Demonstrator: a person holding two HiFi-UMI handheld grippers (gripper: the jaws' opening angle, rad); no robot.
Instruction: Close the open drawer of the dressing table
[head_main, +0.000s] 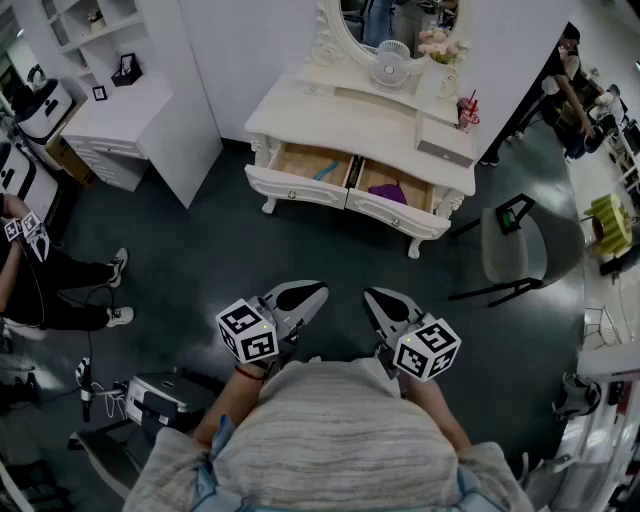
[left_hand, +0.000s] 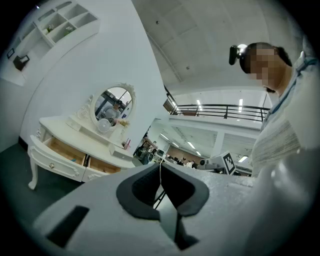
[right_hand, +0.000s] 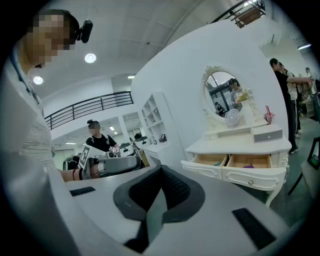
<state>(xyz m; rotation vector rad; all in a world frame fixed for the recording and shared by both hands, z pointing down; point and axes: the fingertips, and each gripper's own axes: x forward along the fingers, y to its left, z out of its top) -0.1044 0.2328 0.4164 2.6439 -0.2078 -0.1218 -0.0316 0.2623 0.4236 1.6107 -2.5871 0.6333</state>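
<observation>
The white dressing table (head_main: 330, 112) is seen against the wall at the top of the head view, well apart from both tools. Two drawers are pulled out side by side. A teal thing (head_main: 326, 171) is seen in the left drawer (head_main: 300, 160) and a purple thing (head_main: 388, 192) in the right drawer (head_main: 372, 180). Neither thing can be identified, and the drawers' rear parts are hidden under the tabletop. The oval mirror (head_main: 395, 25) is cut off by the frame edge. The left hand-held gripper (head_main: 308, 294) and right hand-held gripper (head_main: 378, 297) are held near the person's body, jaws pressed together on nothing.
</observation>
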